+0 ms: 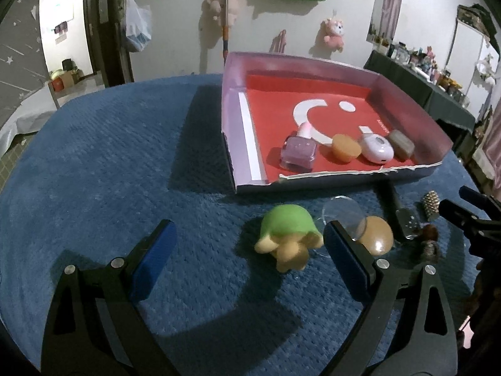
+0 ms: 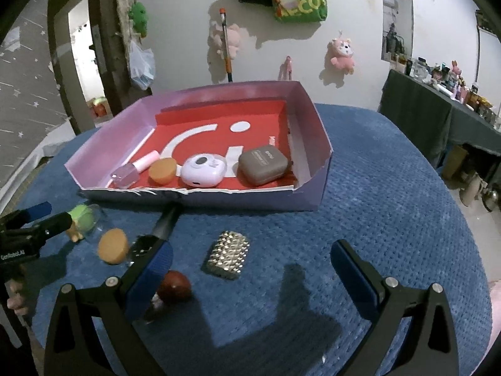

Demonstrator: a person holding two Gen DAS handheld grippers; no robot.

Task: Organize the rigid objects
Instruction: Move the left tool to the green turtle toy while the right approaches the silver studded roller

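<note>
Four things already sit in a row in the red-floored box [image 2: 308, 153]: nail polish bottle [image 2: 126, 175], orange disc [image 2: 162, 170], white earbud case [image 2: 202, 170], brown case [image 2: 263, 163]. Left on the blue table [image 2: 375, 219]: green turtle toy [image 1: 286, 235], second orange disc [image 2: 112, 246], studded lighter [image 2: 228, 258], a dark red object, perhaps a mushroom figure [image 2: 173, 286]. The left gripper [image 1: 250, 269] and right gripper [image 2: 250, 279] have fingers spread, both empty.
</note>
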